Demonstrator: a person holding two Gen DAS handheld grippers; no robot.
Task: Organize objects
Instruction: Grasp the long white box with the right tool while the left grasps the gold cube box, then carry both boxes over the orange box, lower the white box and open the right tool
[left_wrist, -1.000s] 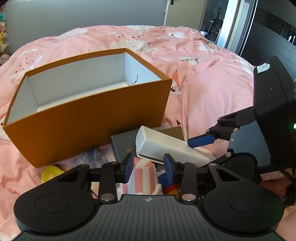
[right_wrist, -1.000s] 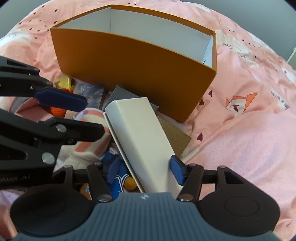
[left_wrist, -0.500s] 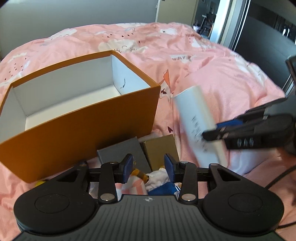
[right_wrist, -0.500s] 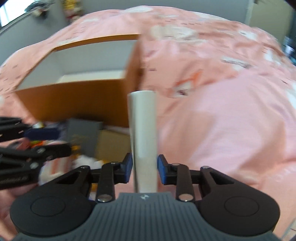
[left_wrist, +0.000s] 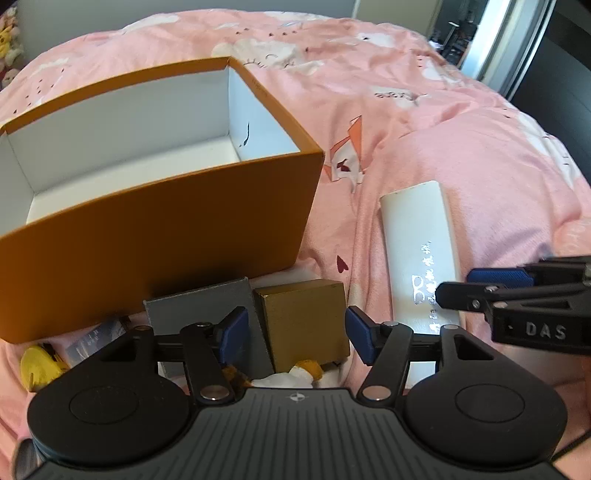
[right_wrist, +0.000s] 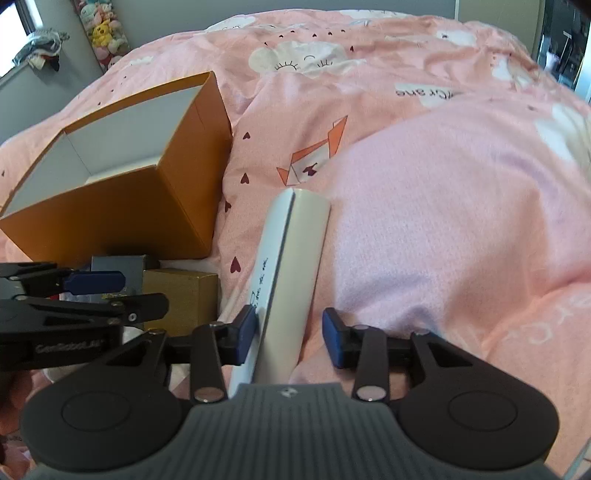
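An open orange box (left_wrist: 166, 236) with a bare white inside stands on the pink bedding. In front of it lie a grey box (left_wrist: 199, 306) and a gold box (left_wrist: 303, 314). My left gripper (left_wrist: 295, 332) hovers over the gold box, jaws opening wide, pads clear of its sides. A long white box (right_wrist: 295, 251) lies on the bedding to the right of the orange box (right_wrist: 122, 206). My right gripper (right_wrist: 290, 334) straddles its near end, jaws opening, with a gap at the right pad. In the left wrist view the white box (left_wrist: 417, 236) lies beside the right gripper (left_wrist: 454, 286).
A yellow toy (left_wrist: 37, 365), a plastic packet (left_wrist: 92, 338) and a white-and-orange soft toy (left_wrist: 303, 371) lie in the pile under my left gripper. The quilt bulges into a mound (right_wrist: 443, 206) right of the white box. Plush toys (right_wrist: 99, 29) sit by the far wall.
The right gripper lifted the white box out of the pile, carried it right, laid it on the quilt and loosened its jaws. The left gripper's jaws widened over the gold box.
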